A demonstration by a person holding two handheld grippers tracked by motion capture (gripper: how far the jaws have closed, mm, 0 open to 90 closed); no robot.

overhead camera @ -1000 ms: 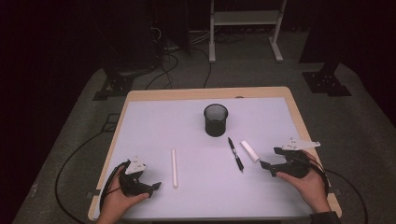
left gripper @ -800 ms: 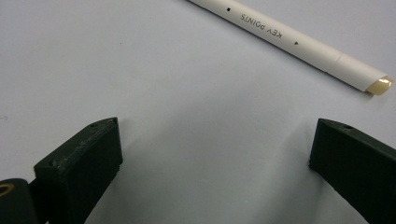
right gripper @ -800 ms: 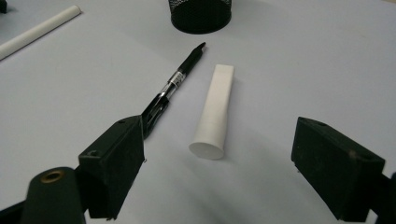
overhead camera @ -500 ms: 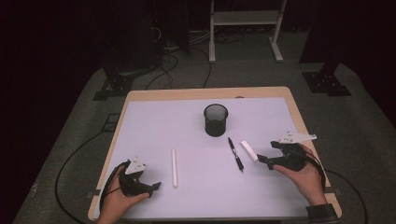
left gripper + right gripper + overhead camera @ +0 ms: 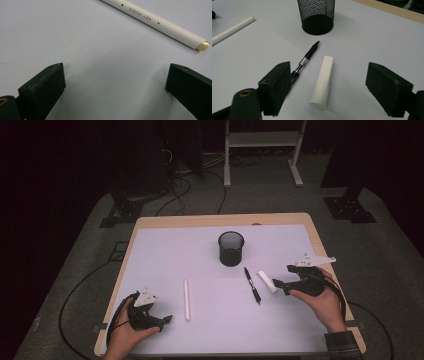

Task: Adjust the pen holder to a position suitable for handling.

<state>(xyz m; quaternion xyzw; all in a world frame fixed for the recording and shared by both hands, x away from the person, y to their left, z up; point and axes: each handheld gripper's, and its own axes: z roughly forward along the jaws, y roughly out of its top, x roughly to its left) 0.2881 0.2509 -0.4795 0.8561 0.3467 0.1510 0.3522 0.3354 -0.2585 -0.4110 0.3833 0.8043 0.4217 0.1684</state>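
White tube (image 5: pixel 322 82) between wide right tongs (image 5: pixel 337 87) (hand low) | left tongs (image 5: pixel 115 85) wide

This looks like a lab or recording studio. Walls and corners are dark, and the floor (image 5: pixel 395 265) is grey carpet. Cables (image 5: pixel 175 180) snake across it beyond the table's (image 5: pixel 220 221) far edge, between black stand feet (image 5: pixel 350 207) and a white frame (image 5: pixel 260 150).
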